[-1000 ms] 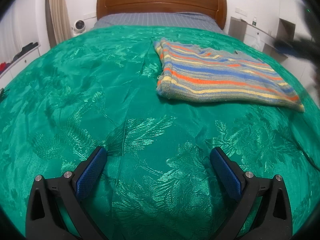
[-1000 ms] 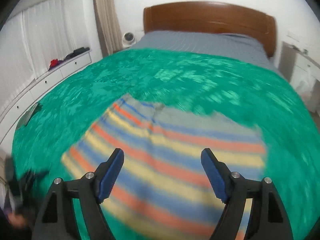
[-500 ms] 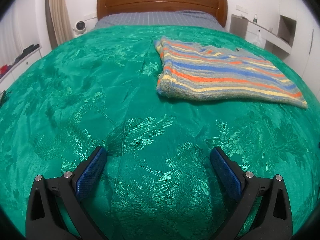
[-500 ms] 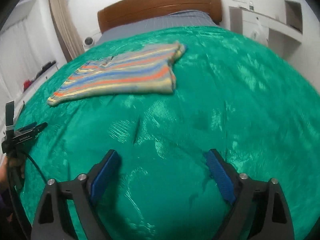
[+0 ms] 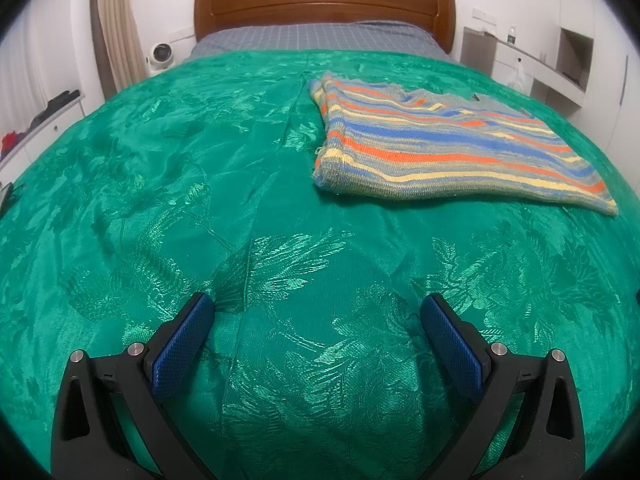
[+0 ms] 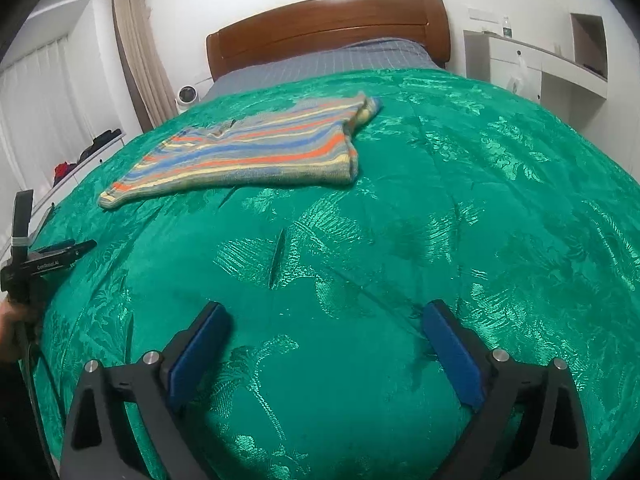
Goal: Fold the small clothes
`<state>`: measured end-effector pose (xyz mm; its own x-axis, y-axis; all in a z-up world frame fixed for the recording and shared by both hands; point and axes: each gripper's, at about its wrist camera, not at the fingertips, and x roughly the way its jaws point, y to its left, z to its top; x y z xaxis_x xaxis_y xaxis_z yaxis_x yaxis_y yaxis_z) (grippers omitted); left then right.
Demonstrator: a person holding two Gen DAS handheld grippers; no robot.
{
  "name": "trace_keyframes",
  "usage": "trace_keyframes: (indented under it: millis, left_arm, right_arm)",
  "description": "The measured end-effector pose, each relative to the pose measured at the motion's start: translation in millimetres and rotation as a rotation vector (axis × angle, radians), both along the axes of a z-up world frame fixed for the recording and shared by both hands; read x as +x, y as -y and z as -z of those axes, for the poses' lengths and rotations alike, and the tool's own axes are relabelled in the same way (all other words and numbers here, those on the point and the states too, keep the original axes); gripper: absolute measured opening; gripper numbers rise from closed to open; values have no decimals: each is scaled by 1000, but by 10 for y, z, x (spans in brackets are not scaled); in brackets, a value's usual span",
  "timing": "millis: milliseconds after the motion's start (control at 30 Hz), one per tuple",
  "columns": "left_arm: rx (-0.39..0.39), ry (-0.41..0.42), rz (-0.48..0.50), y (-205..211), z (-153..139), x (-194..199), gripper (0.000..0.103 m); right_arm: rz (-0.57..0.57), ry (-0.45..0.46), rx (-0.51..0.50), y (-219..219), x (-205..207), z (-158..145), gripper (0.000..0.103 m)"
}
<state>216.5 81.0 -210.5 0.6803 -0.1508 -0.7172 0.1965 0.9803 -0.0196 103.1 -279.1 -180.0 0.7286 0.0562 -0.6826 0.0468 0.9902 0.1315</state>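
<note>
One striped knit sweater [image 5: 452, 148] lies folded on the green bedspread [image 5: 200, 200] short of the wooden headboard [image 5: 324, 4], soft and floppy we judge, best pinched at a corner, while our left claw [image 5: 316, 340] and right claw [image 6: 324, 344], just opened, gape wide and empty.

Black tool [image 6: 326, 316], blue textured pads [image 6: 198, 354], silver screws

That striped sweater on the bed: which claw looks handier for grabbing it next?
Probably the left. The striped sweater lies closer ahead of the left claw, only slightly off to one side. From the right claw it sits farther off and well aside. Both claws are open and empty.
</note>
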Motion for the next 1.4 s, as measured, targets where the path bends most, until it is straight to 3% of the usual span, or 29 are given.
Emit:
trace_keyframes:
  millis: [300, 400, 500, 567, 700, 800, 900, 967, 1000, 1033, 1067, 1100, 1200, 1267, 1333, 1367, 1400]
  left_arm:
    - [17, -6, -5, 21, -20, -5, 103]
    - [114, -57, -16, 157, -141, -71, 101]
    - [107, -24, 100, 458, -352, -254, 101]
    - [135, 31, 237, 899, -514, -370, 101]
    - [156, 63, 444, 1800, -625, -365, 101]
    - [180, 72, 559, 2528, -559, -245, 98]
    - [291, 53, 645, 3241, -327, -44, 89]
    - [314, 68, 660, 3410, -271, 51, 88]
    - [297, 79, 660, 3441, -273, 104, 78]
    - [274, 67, 660, 3438, -273, 168, 46]
    - [258, 53, 649, 3420, -267, 235, 25]
    - [258, 59, 628, 3402, -267, 263, 14]
    - [142, 47, 633, 3244, -338, 339, 11]
    - [111, 67, 647, 3197, -385, 312, 11]
    - [73, 68, 643, 3110, -444, 323, 11]
    - [40, 65, 629, 3030, -487, 344, 11]
    - [-13, 56, 599, 2886, -558, 401, 10]
  right_arm:
    - [0, -12, -20, -25, 7, 13, 99]
    - [-17, -59, -25, -27, 44, -34, 99]
    - [-56, -100, 25, 85, 10, -181, 99]
    - [-51, -77, 101, 246, -71, -281, 99]
    - [-34, -87, 198, 721, -65, -496, 98]
    - [-39, -96, 246, 1034, 144, -607, 98]
    - [-59, -121, 336, 1298, 586, -616, 95]
    - [-82, -143, 403, 1412, 947, -562, 87]
    - [-104, -163, 442, 1457, 1155, -522, 80]
    - [-123, -180, 472, 1476, 1345, -483, 78]
    - [-145, -199, 497, 1475, 1542, -439, 73]
    - [-165, -219, 515, 1464, 1769, -385, 72]
    - [-176, -279, 601, 1383, 2407, -164, 71]
    - [-146, -274, 663, 1339, 2669, -53, 67]
    - [-125, -252, 693, 1263, 2892, 23, 29]
    - [-94, -245, 648, 1205, 2964, 8, 9]
    - [-95, -239, 632, 1149, 2993, -34, 9]
